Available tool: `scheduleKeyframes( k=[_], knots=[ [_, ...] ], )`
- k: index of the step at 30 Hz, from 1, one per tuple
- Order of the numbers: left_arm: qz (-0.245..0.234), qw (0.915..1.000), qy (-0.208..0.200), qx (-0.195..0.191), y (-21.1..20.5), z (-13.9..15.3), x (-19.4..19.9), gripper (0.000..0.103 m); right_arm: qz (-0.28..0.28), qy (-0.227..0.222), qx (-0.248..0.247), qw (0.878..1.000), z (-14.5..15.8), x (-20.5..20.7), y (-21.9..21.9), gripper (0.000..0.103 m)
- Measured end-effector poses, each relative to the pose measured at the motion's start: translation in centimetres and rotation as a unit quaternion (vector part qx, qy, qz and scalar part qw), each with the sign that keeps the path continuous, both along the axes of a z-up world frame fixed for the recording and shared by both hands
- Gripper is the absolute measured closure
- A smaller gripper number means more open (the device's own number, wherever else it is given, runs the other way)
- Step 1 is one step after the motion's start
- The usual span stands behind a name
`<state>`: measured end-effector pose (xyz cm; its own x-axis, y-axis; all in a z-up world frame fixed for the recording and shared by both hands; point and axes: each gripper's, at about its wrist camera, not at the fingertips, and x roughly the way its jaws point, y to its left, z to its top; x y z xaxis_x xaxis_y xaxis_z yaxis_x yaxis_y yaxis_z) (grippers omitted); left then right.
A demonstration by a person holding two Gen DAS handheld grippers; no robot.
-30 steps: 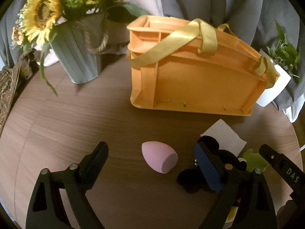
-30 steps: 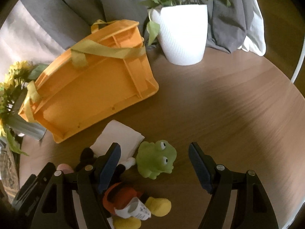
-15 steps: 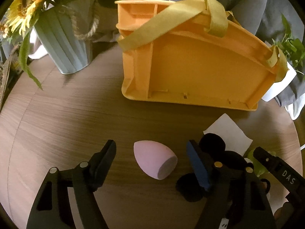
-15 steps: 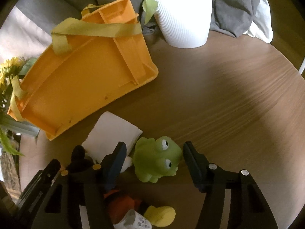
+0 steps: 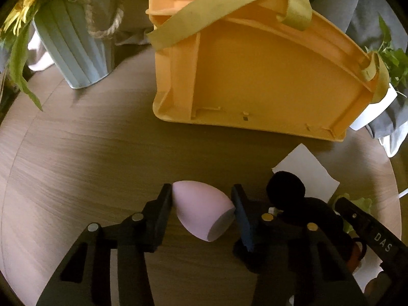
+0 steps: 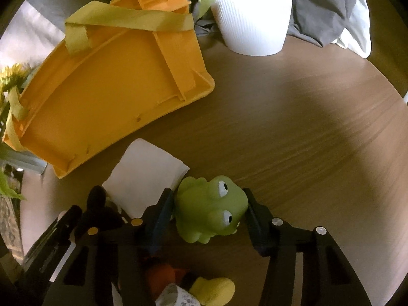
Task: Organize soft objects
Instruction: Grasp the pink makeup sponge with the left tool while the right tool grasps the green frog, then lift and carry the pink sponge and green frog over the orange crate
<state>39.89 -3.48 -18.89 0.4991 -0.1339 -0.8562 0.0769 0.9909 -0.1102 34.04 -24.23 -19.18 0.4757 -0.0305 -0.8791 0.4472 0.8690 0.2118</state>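
Left wrist: pink sponge [image 5: 201, 210]; right wrist only: green frog [image 6: 211, 209].

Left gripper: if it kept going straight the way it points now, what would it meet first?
The pink makeup sponge, already between the left gripper pads, which have just been closing and appear to touch it. Past it lies the wooden table; depth is uncertain.

Pink egg-shaped sponge [image 5: 201, 210] and green rubber frog [image 6: 210, 210] lie on the table near the orange basket [image 5: 267, 76].
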Motion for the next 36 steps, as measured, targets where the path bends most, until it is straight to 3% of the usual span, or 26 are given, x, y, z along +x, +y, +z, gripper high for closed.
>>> scheduleKeyframes(
  k=[11,15,26,36],
  knots=[
    [-0.008,0.9993,-0.036,0.006,0.2,1.9,-1.4,0.059,0.003,-0.023,-0.012,1.000,1.2,-1.2,-0.1,0.050],
    [-0.019,0.9988,-0.043,-0.012,0.3,2.9,-1.7,0.059,0.004,-0.036,-0.013,0.999,2.2,-1.6,0.2,0.050],
    [-0.031,0.9936,-0.108,-0.010,0.0,7.8,-4.3,0.059,0.025,-0.100,-0.023,0.994,6.0,-3.0,1.3,0.050],
    [-0.029,0.9838,-0.177,0.002,0.3,11.3,-5.1,0.060,0.053,-0.159,-0.043,0.985,9.5,-3.5,2.3,0.050]
  ],
)
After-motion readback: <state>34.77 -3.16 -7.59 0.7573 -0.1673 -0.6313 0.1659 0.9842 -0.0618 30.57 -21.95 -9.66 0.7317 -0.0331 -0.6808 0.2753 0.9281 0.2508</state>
